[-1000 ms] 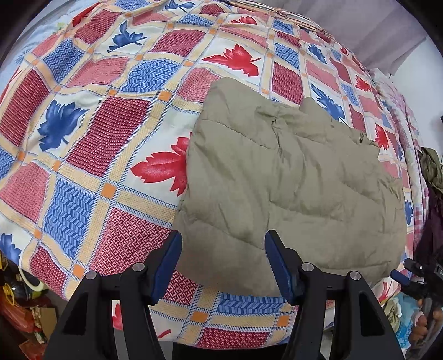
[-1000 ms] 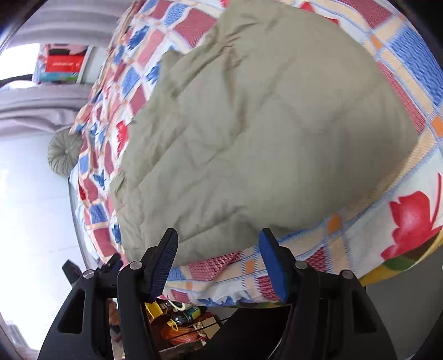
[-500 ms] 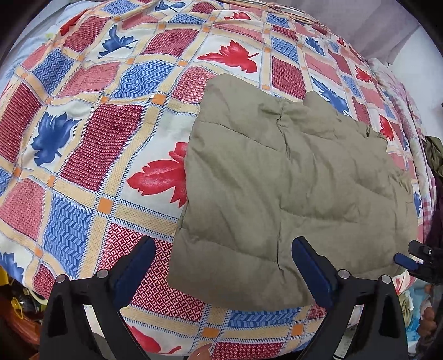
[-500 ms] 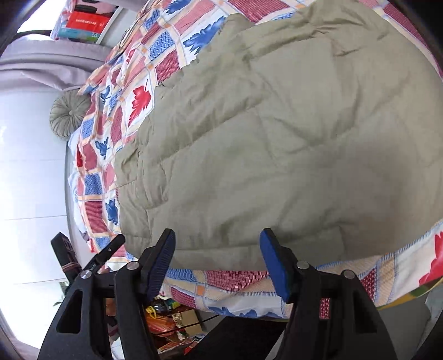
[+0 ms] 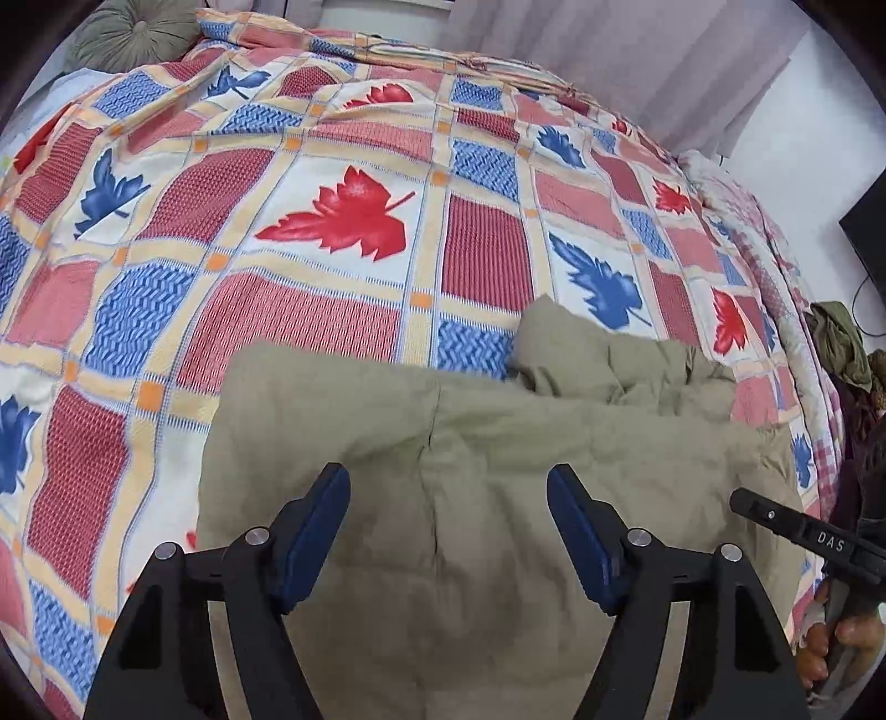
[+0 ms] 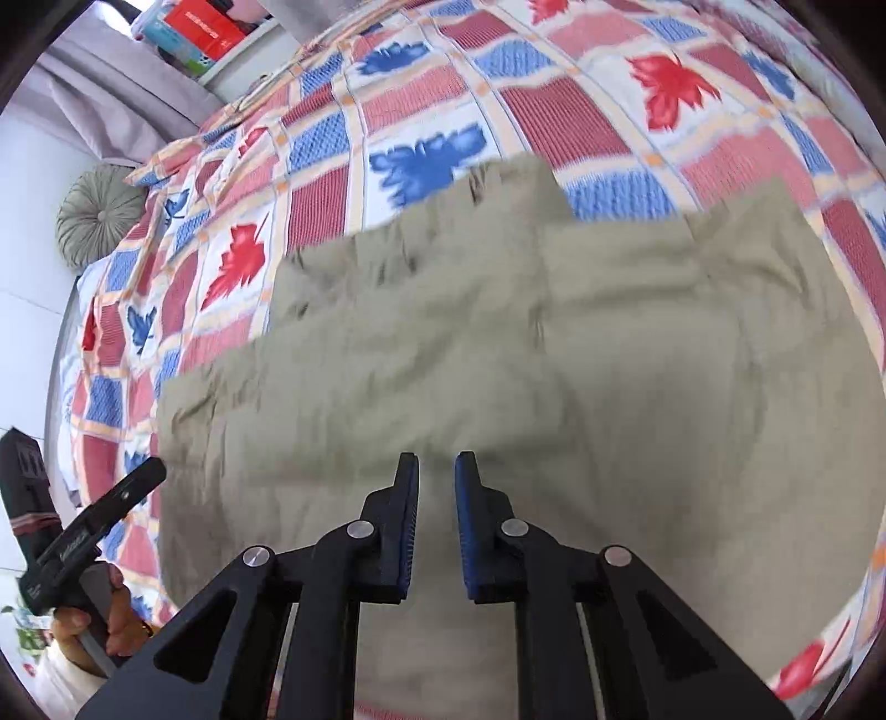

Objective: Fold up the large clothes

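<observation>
The olive padded garment point(image 5: 498, 526) lay on the bed point(image 5: 332, 221), judged partly folded — more folding remained. The left tool point(image 5: 448, 531) was spread wide, empty; the right tool point(image 6: 436, 520) was nearly closed, its grip unclear.

One olive padded garment point(image 5: 498, 498), one patterned bedspread point(image 5: 332, 221), one round cushion point(image 5: 133, 33), two hand-held grippers: left hand-held gripper point(image 5: 448, 531), right hand-held gripper point(image 6: 436, 520)

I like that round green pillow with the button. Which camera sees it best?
The right wrist view. There the round green cushion shows whole at the left edge, with its centre button and pleats, beside the patterned bedspread. The left wrist view only catches part of it, cut off at the top left corner.
</observation>
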The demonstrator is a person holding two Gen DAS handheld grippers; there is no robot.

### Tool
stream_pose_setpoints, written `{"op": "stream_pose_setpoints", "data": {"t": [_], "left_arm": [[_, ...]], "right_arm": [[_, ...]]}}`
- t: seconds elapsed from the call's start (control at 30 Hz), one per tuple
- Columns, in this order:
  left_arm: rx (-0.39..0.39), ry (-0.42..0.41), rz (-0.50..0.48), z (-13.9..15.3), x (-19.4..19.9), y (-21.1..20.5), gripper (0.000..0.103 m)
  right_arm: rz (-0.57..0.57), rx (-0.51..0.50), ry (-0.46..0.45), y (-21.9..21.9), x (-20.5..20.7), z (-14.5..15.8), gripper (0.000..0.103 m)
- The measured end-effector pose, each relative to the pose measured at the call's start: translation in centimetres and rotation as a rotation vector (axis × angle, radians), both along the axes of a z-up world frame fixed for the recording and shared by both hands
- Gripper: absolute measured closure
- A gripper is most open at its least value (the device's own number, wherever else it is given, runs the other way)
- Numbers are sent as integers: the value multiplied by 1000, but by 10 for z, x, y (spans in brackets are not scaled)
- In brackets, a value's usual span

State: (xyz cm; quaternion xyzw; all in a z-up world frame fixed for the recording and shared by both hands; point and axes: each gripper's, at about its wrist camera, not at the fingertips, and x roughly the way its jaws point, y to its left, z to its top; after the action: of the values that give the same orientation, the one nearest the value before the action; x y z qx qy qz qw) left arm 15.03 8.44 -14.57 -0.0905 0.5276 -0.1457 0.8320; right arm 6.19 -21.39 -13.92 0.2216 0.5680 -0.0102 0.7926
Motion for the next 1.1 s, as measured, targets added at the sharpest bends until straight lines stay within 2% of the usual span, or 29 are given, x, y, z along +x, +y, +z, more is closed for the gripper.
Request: {"op": "stream_pose_setpoints", "data": {"t": [0.07, 0.17, 0.3, 0.4, 0.5, 0.63, 0.7, 0.8, 0.87, 0.93, 1.0, 1.1], "left_arm": [[53, -9, 36, -14, 18, -4, 27], [130, 24, 73, -48, 37, -1, 27], [104, 56, 85, -78, 48, 8, 27], [127, 64, 123, -82, 56, 12, 27], [143, 61, 128, -85, 58, 17, 27], [160, 54, 130, -88, 60, 20, 27], [173, 46, 130, -90, 61, 18, 27], [191, 37, 135, -93, 63, 15, 27], [200, 36, 140, -95, 64, 13, 26], [209, 42, 143, -96, 66, 12, 25], [216, 54, 143, -93, 68, 13, 25], [233, 76, 153, -82, 67, 15, 25]], "right_arm": [[18, -50, -29, 0, 19, -3, 88], [19, -82, -30, -9, 46, -22, 88], [-14, -19, -16, -29, 65, -56, 94], [-25, 33, -20, -36, 68, -72, 99], [7, 59, -22, -44, 68, -67, 99], [12, -17, -30, -77, 58, -50, 99], [-33, -99, -28, -103, 51, -43, 98], [-165, -217, -5, -147, 41, -42, 98], [-268, -207, 17, -176, 36, -52, 98], [-330, -131, 39, -194, 35, -69, 99], [-357, -99, 47, -199, 38, -81, 99], [-339, -144, 67, -194, 43, -77, 96]]}}
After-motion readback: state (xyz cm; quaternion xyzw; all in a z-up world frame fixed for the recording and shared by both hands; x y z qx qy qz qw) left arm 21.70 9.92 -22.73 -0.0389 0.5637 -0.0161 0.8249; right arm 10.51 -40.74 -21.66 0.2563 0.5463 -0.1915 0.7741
